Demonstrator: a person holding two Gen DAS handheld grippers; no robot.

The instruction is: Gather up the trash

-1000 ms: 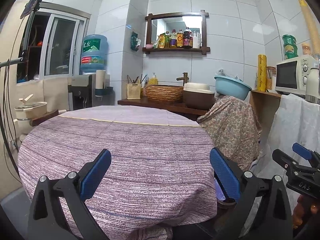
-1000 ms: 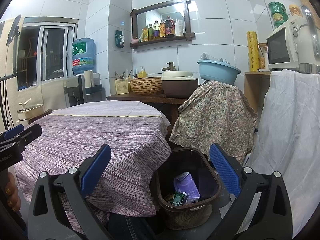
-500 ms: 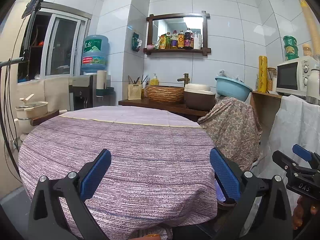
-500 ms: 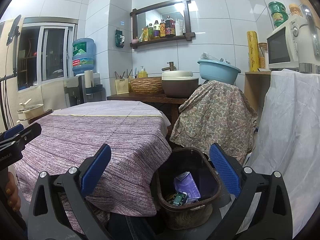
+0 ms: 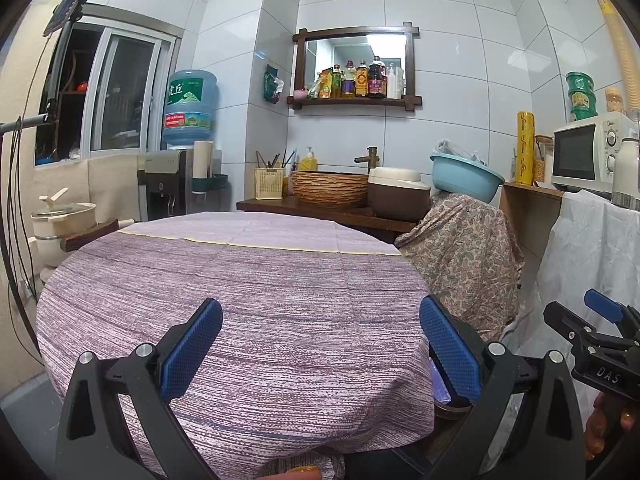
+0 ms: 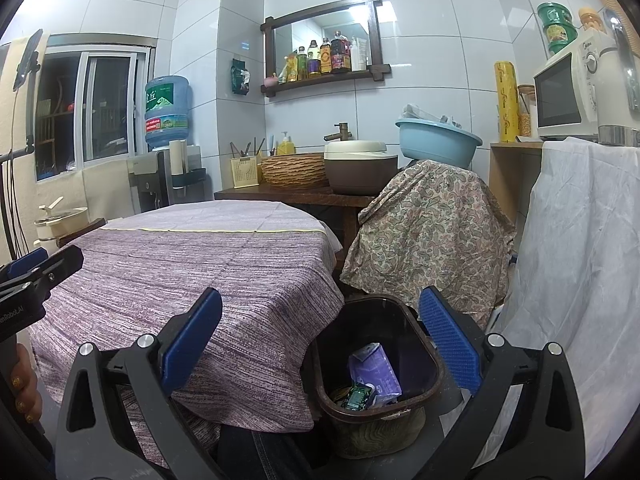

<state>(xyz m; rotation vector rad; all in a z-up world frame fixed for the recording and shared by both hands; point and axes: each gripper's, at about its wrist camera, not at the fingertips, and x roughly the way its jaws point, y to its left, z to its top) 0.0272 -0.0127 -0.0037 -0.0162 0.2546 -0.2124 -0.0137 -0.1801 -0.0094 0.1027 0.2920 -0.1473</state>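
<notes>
Left gripper (image 5: 320, 344) fingers spread wide, empty, above desk (image 5: 248, 280) at frame centre. Right gripper (image 6: 320, 340) likewise wide apart, empty. Trash (image 6: 374, 372) lies in bin (image 6: 434, 372), lower centre-right. Risk: fingers snagging tablecloth, knocking bin at desk edge.

The bin (image 6: 378, 364) is a dark brown, rounded-rectangular tub, upright and open-topped, standing low beside the cloth-draped bench (image 6: 192, 264), just past the hanging edge of the cloth. Inside it lies the trash: a crumpled purple carton (image 6: 374, 368) leaning tilted against the far side, and a small green wrapper (image 6: 357, 396) just in front of it, near the bin's front wall. Other scraps under them are too dark to tell. From the left wrist view only a sliver of the bin's rim (image 5: 450, 410) shows.
</notes>
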